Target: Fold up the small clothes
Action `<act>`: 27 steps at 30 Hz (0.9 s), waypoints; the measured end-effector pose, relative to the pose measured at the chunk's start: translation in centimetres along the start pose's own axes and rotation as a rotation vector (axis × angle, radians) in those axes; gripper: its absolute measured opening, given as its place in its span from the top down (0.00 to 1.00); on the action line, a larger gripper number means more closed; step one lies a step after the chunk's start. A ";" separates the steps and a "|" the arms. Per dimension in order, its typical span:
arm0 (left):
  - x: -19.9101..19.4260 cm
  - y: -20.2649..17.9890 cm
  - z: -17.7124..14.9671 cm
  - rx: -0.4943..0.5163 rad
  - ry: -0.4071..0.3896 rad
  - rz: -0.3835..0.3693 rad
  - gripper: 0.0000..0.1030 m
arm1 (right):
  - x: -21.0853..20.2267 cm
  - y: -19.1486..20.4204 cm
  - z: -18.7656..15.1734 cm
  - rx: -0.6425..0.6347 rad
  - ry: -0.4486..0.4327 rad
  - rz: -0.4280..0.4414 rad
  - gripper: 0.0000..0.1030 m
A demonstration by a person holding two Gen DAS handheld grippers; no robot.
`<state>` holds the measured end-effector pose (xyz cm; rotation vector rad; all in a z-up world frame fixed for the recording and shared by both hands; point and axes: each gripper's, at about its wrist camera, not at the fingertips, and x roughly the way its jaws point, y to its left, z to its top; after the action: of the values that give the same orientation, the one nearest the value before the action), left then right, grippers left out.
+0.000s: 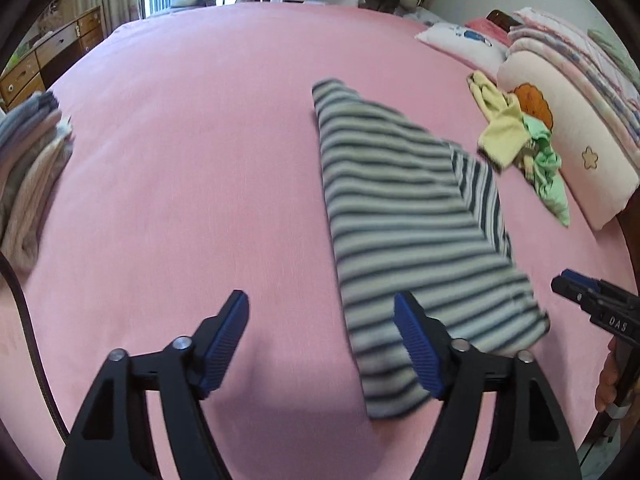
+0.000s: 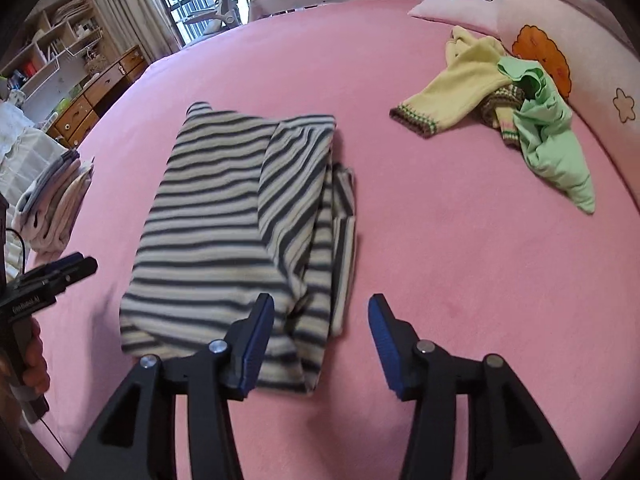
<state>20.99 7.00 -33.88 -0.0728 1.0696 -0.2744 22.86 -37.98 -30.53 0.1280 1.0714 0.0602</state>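
The striped garment (image 2: 240,220) is lying lengthwise toward 12 o'clock, its near hem sitting nearer the empty, spread-open right gripper (image 2: 320,344) at 11 o'clock than the equally empty, open left gripper (image 1: 320,344).

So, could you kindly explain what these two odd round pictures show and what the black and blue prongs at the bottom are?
The prongs are two-finger grippers that a person holds, one per hand, each carrying a wide-angle camera. One picture looks along the left gripper, the other along the right gripper. Both are open and hold nothing. On the pink bed lies a partly folded striped garment. Unfolded yellow and green clothes sit near the pillows, and a stack of folded clothes lies at the far left edge.
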 end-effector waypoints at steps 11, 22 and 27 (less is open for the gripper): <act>1.9 1.7 3.9 -0.056 0.040 -0.068 0.21 | 2.7 -1.8 2.2 0.102 0.067 0.097 0.45; 8.7 1.2 6.6 -0.054 0.111 -0.113 0.21 | 8.8 -4.0 5.5 0.236 0.096 0.189 0.45; 10.8 1.4 8.1 -0.081 0.117 -0.151 0.21 | 11.3 -4.6 6.7 0.246 0.117 0.204 0.45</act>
<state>33.20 4.93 -39.48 -0.2135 1.1936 -0.3752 34.07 -41.74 -37.83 0.4602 1.1776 0.1211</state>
